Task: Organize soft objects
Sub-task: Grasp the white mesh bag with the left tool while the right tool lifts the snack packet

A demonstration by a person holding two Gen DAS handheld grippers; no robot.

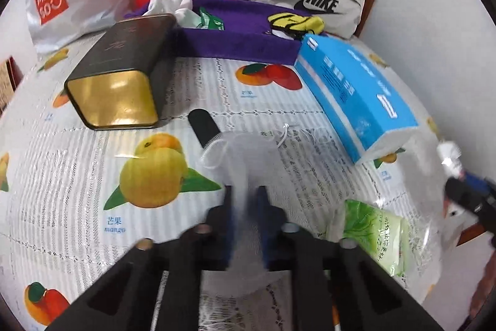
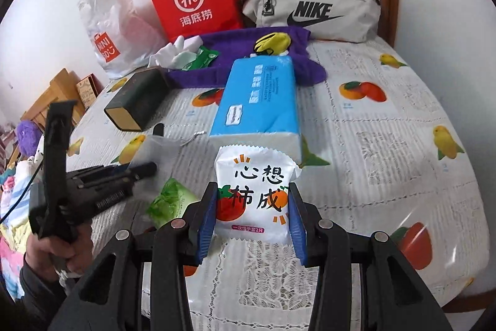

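My left gripper [image 1: 245, 194] is shut on a thin see-through drawstring pouch [image 1: 248, 151]; a black piece [image 1: 204, 126] sticks out of the pouch's far end. The right wrist view shows this gripper [image 2: 145, 168] low over the table at the left, with the pouch [image 2: 155, 145] at its tip. My right gripper [image 2: 252, 191] is shut on a white packet [image 2: 254, 191] printed with orange fruit and black characters, its blue pads [image 2: 207, 216] pressing both sides. A blue tissue pack [image 2: 257, 101] lies just beyond it. A purple cloth [image 2: 235, 51] at the back carries white gloves [image 2: 173, 51], a green packet [image 2: 201, 58] and a yellow item [image 2: 272, 42].
A dark tin with a gold end [image 1: 124, 73] lies left of centre. A green packet [image 1: 372, 234] sits near the front. A red paper bag [image 2: 195, 2], a white plastic bag [image 2: 108, 27] and a grey Nike bag [image 2: 313, 11] line the wall. The fruit-print tablecloth [image 2: 387, 145] is bare at right.
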